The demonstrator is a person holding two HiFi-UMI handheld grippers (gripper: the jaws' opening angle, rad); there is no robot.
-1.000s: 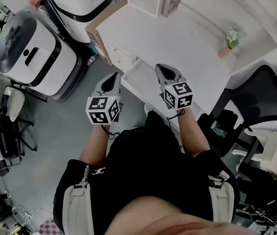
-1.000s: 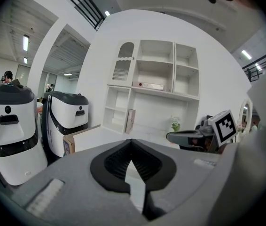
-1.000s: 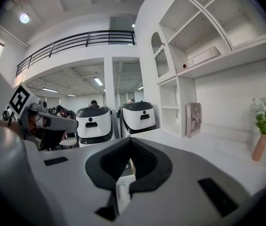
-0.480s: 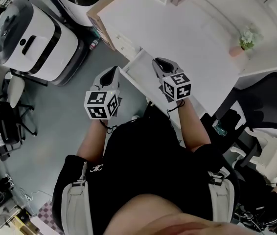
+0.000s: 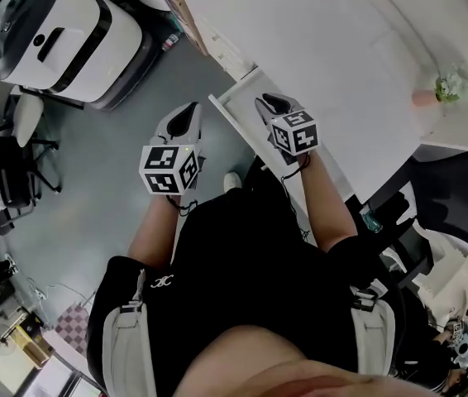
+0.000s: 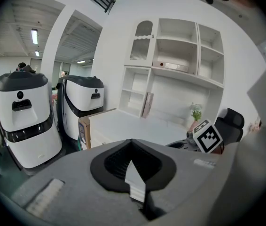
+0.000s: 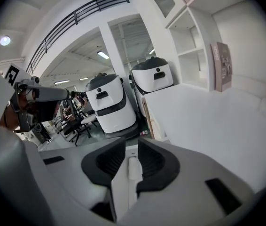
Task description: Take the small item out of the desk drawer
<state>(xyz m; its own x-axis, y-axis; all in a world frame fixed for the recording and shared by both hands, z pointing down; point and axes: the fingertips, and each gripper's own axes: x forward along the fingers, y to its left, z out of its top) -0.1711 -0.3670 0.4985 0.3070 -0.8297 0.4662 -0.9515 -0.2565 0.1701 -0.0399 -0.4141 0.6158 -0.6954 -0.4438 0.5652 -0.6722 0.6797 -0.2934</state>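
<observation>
Reach step. Right gripper [image 5: 271, 106] hangs over the open desk drawer [image 5: 236, 121], jaws just opening, partway apart. Small white item [image 7: 132, 167] shows in the gap, likely lying in the drawer, ungripped. Left gripper [image 5: 186, 116] closed, empty, left of the drawer. Next: lower, pinch the item.

light: bright, even, from ceiling strip lamps [image 6: 34, 34] | glare: white worktop [image 5: 333, 48] nearly washed out | shadows: soft, faint | gripper views: strong fisheye bend, black vignetted corners, foreground slightly soft
</observation>
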